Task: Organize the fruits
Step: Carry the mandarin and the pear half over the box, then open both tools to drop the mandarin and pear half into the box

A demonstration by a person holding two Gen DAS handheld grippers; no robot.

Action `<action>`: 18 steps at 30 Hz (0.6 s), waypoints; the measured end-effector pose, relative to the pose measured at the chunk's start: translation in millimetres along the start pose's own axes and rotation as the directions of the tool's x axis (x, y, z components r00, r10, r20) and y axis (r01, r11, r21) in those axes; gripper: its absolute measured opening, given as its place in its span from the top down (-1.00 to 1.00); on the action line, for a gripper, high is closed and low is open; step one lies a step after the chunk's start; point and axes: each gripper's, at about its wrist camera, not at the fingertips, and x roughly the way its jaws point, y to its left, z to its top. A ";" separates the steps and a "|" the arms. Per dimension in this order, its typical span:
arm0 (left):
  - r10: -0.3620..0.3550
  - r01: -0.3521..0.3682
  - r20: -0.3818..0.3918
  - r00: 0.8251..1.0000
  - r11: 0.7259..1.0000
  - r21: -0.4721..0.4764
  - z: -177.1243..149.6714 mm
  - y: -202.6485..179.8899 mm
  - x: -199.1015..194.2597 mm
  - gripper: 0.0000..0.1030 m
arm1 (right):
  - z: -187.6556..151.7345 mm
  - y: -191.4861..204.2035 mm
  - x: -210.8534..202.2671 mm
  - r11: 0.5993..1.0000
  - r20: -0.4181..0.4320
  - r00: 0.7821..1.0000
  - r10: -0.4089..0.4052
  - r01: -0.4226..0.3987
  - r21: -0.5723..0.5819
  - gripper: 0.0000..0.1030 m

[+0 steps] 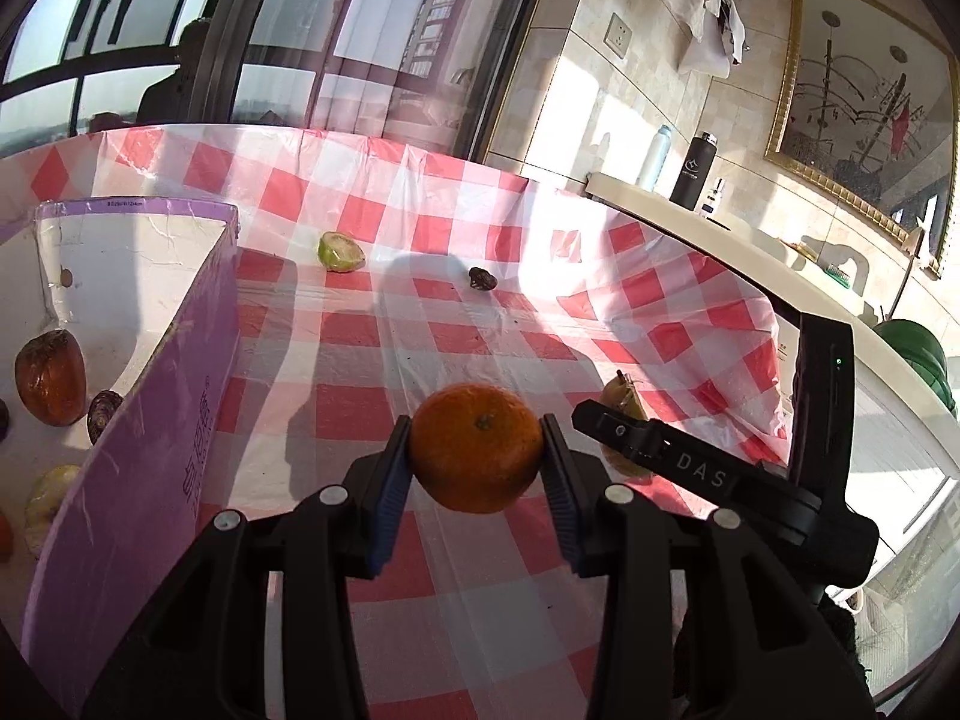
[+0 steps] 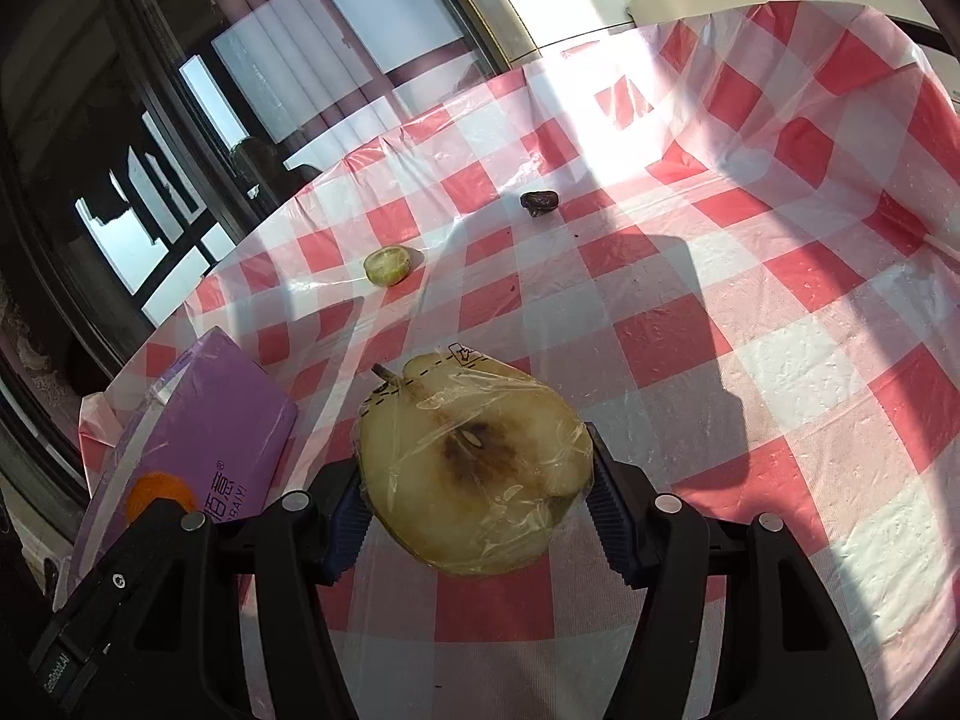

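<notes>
My left gripper (image 1: 477, 450) is shut on an orange (image 1: 477, 449) and holds it above the checked tablecloth, just right of the purple box (image 1: 174, 396). My right gripper (image 2: 474, 474) is shut on a halved pear wrapped in plastic film (image 2: 474, 468), cut face up. The right gripper also shows in the left wrist view (image 1: 618, 420), with the pear (image 1: 624, 402) partly hidden behind it. The orange shows at the left of the right wrist view (image 2: 159, 492). Inside the box lie a reddish fruit (image 1: 51, 378), a dark small fruit (image 1: 103, 417) and a pale fruit (image 1: 51, 507).
A halved green fruit (image 1: 340, 251) (image 2: 389, 265) and a dark shrivelled fruit (image 1: 482, 279) (image 2: 539, 201) lie on the red-and-white tablecloth (image 1: 456, 312) farther away. A white counter (image 1: 750, 240) with bottles (image 1: 696, 171) runs along the right. A window is behind the table.
</notes>
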 end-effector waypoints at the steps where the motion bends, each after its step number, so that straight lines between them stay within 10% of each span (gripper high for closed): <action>1: 0.001 -0.001 0.022 1.000 1.000 0.003 3.2 -0.2 -8.7 0.20 | 2.5 2.8 -4.7 1.000 0.011 1.000 0.014 -0.014 0.003 -0.21; 9: 0.035 -0.026 0.180 0.983 0.998 -0.051 33.5 18.5 -74.9 0.20 | 9.5 68.8 -33.4 0.981 0.039 0.988 0.150 -0.144 -0.133 -0.21; 18: 0.274 -0.255 0.221 0.936 0.960 -0.112 53.0 86.0 -116.0 0.20 | -6.6 166.2 -31.5 0.896 -0.021 0.954 0.299 -0.289 -0.337 -0.21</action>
